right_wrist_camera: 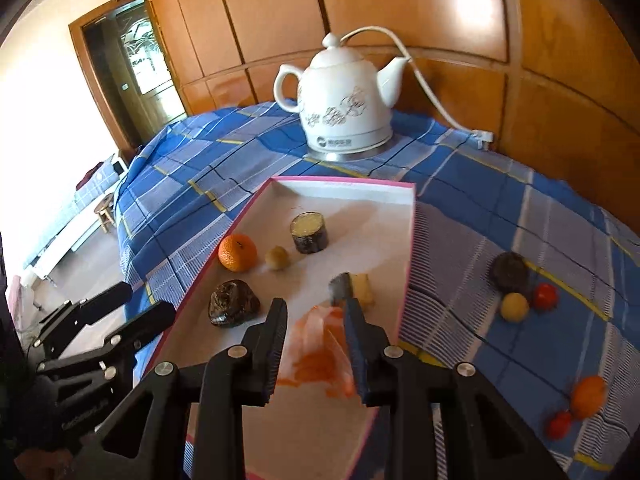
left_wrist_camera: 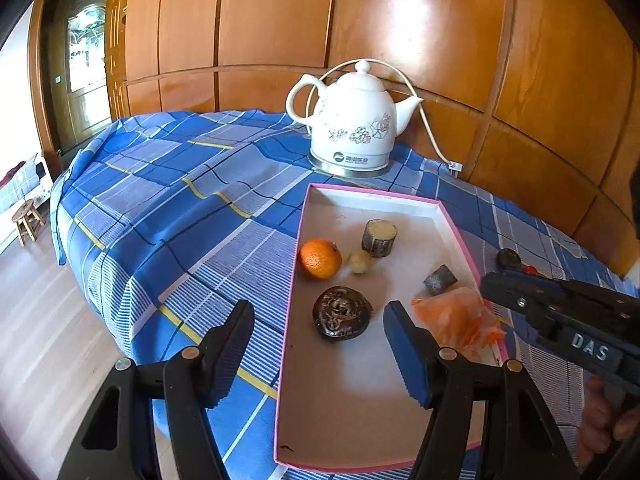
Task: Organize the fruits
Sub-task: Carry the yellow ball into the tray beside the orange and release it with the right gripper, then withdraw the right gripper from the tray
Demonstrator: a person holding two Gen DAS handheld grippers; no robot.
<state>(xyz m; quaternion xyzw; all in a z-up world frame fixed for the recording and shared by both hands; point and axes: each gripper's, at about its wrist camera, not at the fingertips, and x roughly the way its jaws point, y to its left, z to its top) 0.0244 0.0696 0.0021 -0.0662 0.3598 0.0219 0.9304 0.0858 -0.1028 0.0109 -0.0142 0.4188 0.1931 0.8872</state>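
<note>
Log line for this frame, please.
left gripper: open, over tray | right gripper: open around orange bag | loose fruits on tablecloth

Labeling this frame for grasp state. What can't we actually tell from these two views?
- Crumpled orange plastic bag: contents unreadable; right wrist view blurred, right gripper fingers flank it, contact unclear.
- Same bag, left wrist view: partly behind the left gripper finger.
- Small grey cut chunk: motion-blurred, identity unclear.
- Pink-rimmed white tray: near corners hidden by both grippers' bodies.
- Loose fruits on the cloth: mostly outside the left view.
</note>
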